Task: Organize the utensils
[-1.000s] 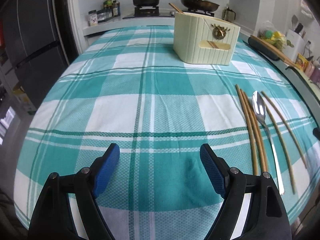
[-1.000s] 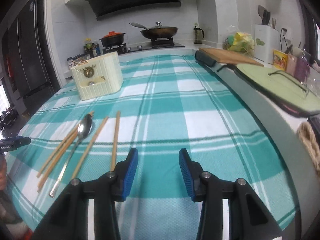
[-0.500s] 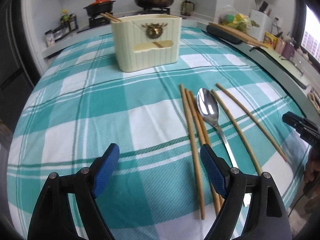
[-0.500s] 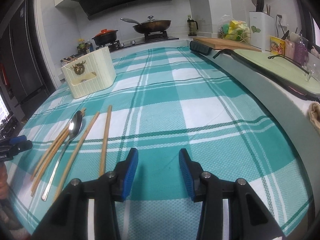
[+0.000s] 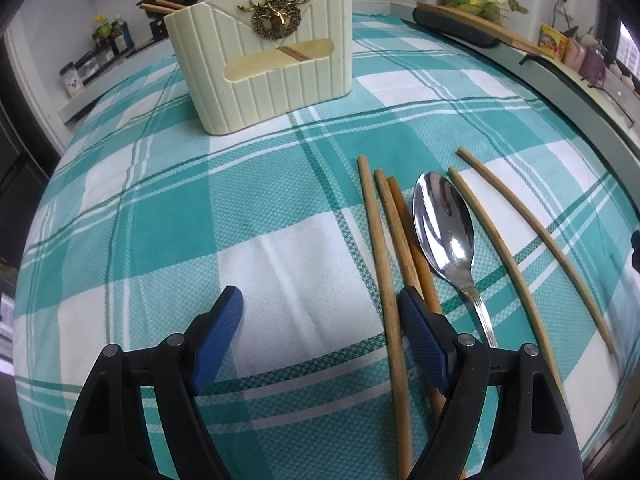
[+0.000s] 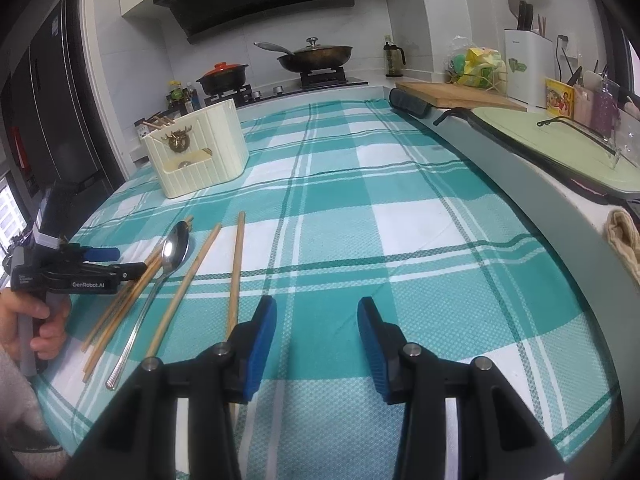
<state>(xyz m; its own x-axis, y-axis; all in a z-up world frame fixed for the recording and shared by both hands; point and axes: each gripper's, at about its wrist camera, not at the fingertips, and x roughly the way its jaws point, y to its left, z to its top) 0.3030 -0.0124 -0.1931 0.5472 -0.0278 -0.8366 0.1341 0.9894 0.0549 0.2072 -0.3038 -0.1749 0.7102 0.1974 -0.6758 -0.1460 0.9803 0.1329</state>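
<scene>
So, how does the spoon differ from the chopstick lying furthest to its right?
The spoon is shiny metal with a wide bowl; the chopstick is plain wood, thin and even all along. The chopstick lies apart, while the spoon lies beside others. Both lie flat on the checked cloth.

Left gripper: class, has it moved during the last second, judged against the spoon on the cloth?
Yes. The left gripper has swung toward the spoon and chopsticks; its jaws, closing slightly, stand open and empty beside the leftmost stick.
</scene>
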